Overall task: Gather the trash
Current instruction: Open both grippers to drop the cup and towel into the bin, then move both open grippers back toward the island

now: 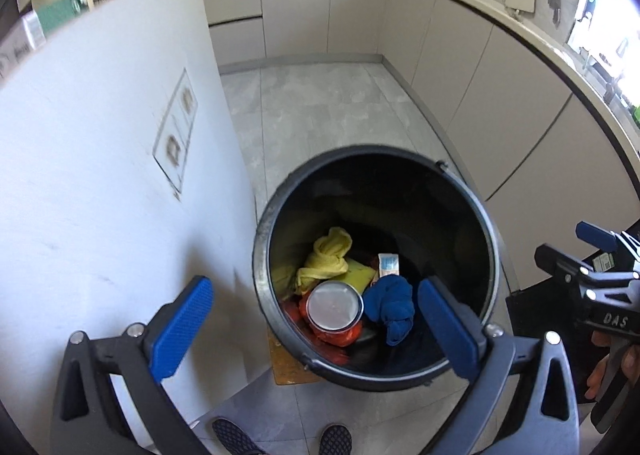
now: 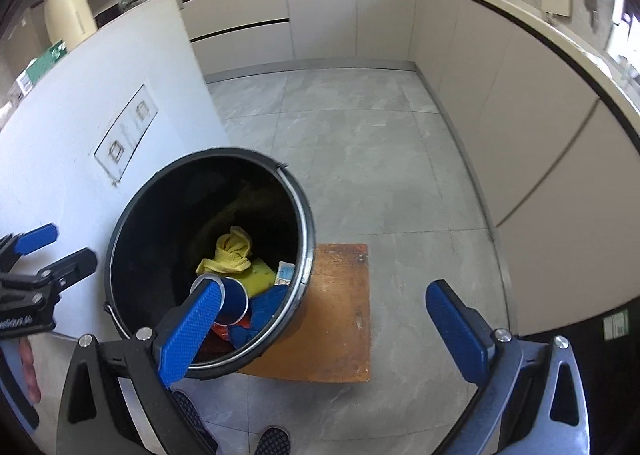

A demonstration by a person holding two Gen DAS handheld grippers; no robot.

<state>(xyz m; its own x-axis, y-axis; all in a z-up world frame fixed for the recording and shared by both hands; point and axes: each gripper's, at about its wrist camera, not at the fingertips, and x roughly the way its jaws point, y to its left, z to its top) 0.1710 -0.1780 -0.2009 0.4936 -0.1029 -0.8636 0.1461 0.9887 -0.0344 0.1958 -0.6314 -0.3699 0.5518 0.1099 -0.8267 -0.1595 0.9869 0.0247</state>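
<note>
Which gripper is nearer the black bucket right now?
Left. The left gripper hangs open right over the black bucket, its mouth between the fingers. The right gripper is open too, off to the side over the brown board under the bucket.

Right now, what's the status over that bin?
Left gripper and right gripper: jaws wide, empty. Black round bin holds yellow cloth, blue cloth, silver-topped can. Nothing in the way.

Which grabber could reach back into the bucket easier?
Probably the left gripper: its open, empty jaws sit right over the black bucket. The right gripper, also open, points mostly at the floor beside it.
</note>
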